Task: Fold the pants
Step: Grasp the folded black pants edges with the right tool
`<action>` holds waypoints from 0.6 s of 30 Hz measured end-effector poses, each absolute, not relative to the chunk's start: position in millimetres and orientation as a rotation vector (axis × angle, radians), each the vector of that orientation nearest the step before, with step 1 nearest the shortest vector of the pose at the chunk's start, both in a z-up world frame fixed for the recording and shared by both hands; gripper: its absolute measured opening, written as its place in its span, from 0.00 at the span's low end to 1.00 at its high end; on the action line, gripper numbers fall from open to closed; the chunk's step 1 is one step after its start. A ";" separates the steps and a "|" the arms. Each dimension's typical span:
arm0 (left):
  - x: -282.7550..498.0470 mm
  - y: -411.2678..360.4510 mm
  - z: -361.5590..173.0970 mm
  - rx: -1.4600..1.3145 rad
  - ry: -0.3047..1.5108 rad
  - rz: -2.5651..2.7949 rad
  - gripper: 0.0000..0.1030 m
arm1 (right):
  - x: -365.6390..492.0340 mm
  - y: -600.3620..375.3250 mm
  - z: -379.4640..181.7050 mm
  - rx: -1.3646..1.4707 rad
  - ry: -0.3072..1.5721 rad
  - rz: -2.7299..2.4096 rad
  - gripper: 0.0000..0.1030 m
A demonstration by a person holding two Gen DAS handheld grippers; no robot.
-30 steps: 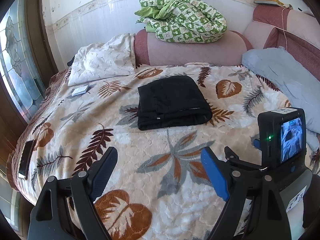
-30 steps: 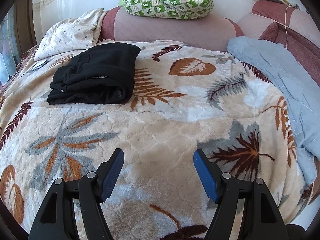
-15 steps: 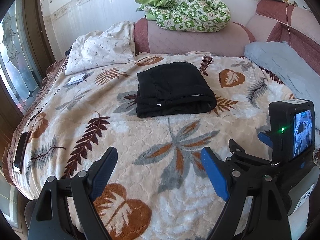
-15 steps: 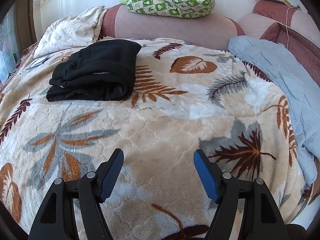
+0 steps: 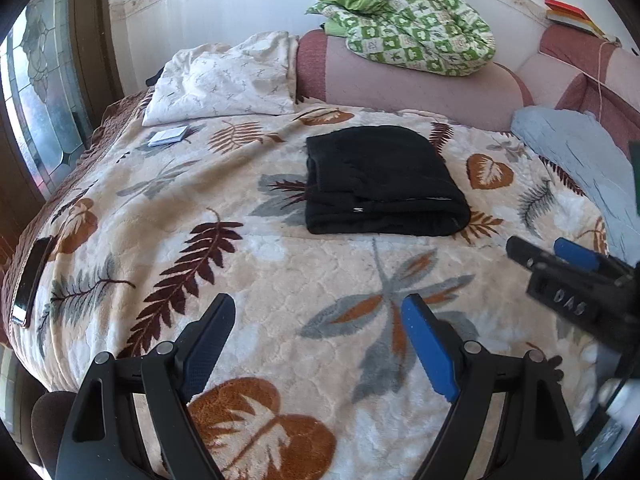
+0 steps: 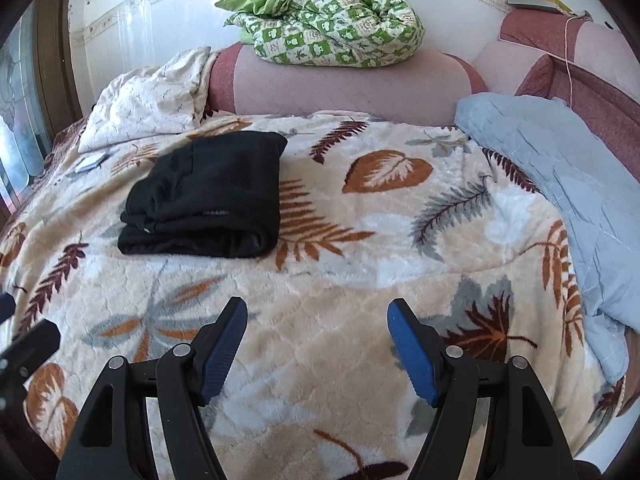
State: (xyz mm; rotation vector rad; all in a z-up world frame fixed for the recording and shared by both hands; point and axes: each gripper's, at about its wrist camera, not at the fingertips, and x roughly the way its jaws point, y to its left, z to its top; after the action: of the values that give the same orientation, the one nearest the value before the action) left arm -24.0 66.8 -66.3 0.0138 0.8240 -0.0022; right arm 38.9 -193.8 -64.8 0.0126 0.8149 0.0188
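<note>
Two open grippers hover above the bed [image 5: 280,280], its leaf-print blanket spreading under both. Pants [image 5: 380,184], black and already folded into a compact stack, lie on the blanket ahead of both grippers and well apart from them. Long axis of the stack runs across the left gripper's line of sight. Left gripper [image 5: 320,344]: jaws spread wide, nothing held; pants straight ahead, slightly right. Right gripper [image 6: 316,344]: jaws spread wide, nothing held; pants ahead and to its left. Judgement: the left gripper is the more directly aligned, and folding appears complete.
</note>
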 end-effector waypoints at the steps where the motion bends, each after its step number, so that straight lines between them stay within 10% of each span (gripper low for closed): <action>1: -21.4 74.8 -70.1 -0.007 0.832 0.011 0.82 | 48.4 -192.4 -58.8 0.043 0.819 0.068 0.75; 18: -4.5 169.1 -101.9 -0.283 0.862 0.053 0.82 | 168.3 -164.9 -76.6 0.137 1.026 0.168 0.75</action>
State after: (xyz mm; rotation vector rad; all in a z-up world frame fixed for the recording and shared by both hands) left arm -4.5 169.1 -101.9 -0.2833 0.8619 0.0525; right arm 168.3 -164.9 -76.6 0.1366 1.0260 0.1676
